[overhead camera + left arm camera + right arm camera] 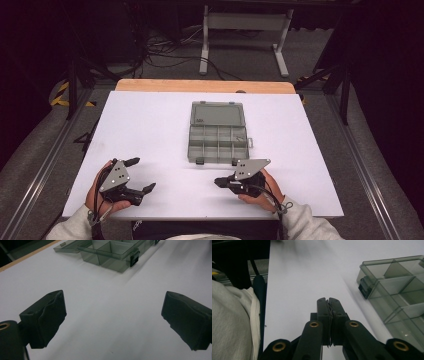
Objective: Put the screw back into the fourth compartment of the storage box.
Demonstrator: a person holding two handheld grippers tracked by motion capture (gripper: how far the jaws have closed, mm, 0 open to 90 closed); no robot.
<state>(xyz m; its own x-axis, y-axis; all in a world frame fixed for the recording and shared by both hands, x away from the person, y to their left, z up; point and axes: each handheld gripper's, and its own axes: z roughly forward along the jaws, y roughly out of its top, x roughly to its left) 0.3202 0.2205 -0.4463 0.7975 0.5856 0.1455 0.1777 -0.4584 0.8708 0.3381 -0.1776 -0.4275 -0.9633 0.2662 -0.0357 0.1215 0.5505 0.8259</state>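
Resting: both tools near the box [218,132] on the surface [150,130].
Left tool [140,175]: gaping, empty, farther.
Right tool [218,181]: closed, empty, nearer.

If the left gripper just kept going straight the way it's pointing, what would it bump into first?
Probably the clear compartment box. The left gripper has its jaws wide open over bare white table, and the box sits ahead, near its black latch. Depth is hard to judge, so it might scrape the table first.
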